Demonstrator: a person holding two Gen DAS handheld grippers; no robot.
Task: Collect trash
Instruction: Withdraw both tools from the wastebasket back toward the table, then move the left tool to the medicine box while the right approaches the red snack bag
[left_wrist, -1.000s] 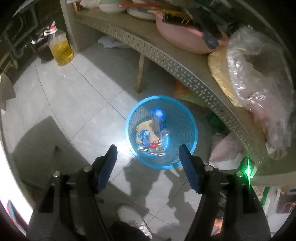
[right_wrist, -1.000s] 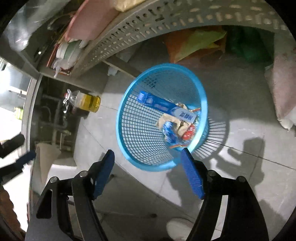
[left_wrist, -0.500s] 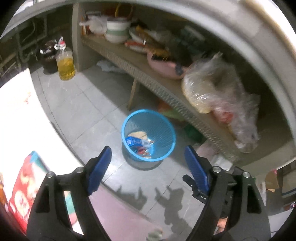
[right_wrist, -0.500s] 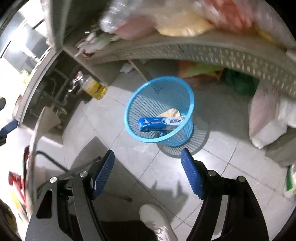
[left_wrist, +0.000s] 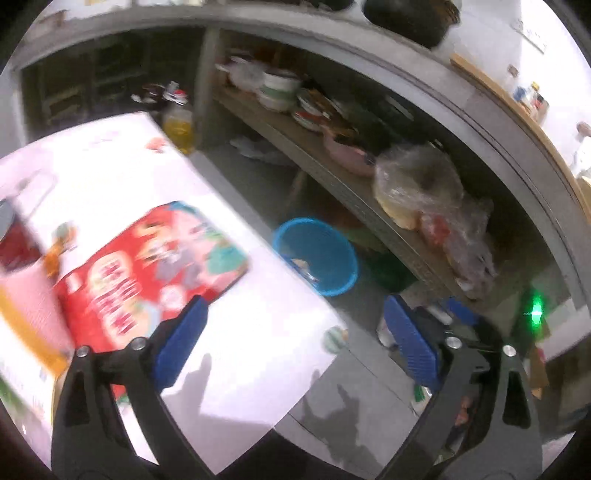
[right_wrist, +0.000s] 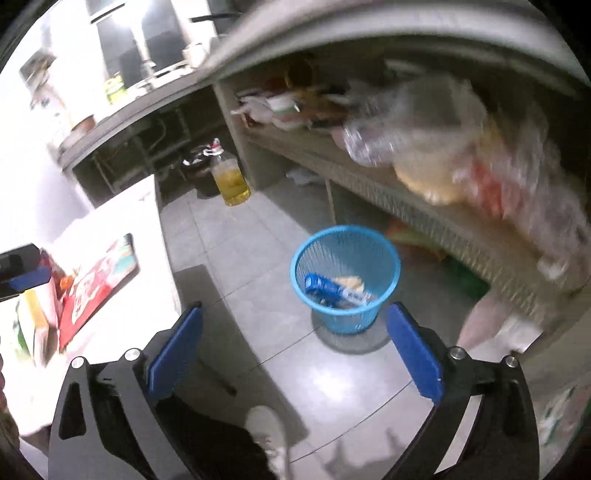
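Note:
A blue mesh waste basket (right_wrist: 345, 280) stands on the tiled floor below a shelf; it also shows in the left wrist view (left_wrist: 316, 254). Inside lie a blue carton (right_wrist: 325, 288) and crumpled wrappers. A red printed package (left_wrist: 147, 273) lies flat on the white table (left_wrist: 258, 332), also visible in the right wrist view (right_wrist: 96, 288). My left gripper (left_wrist: 291, 339) is open and empty, over the table's corner near the red package. My right gripper (right_wrist: 293, 347) is open and empty, above the floor short of the basket.
A bottle of yellow oil (right_wrist: 231, 177) stands on the floor at the back. A perforated shelf (left_wrist: 354, 192) carries dishes and plastic bags (left_wrist: 424, 184). A pink item (left_wrist: 29, 306) sits at the table's left. A white shoe (right_wrist: 269, 435) shows below.
Both grippers have pulled up and back from the basket, which now looks smaller. The left view has swung left, bringing the white table and red package into sight. Both stay open.

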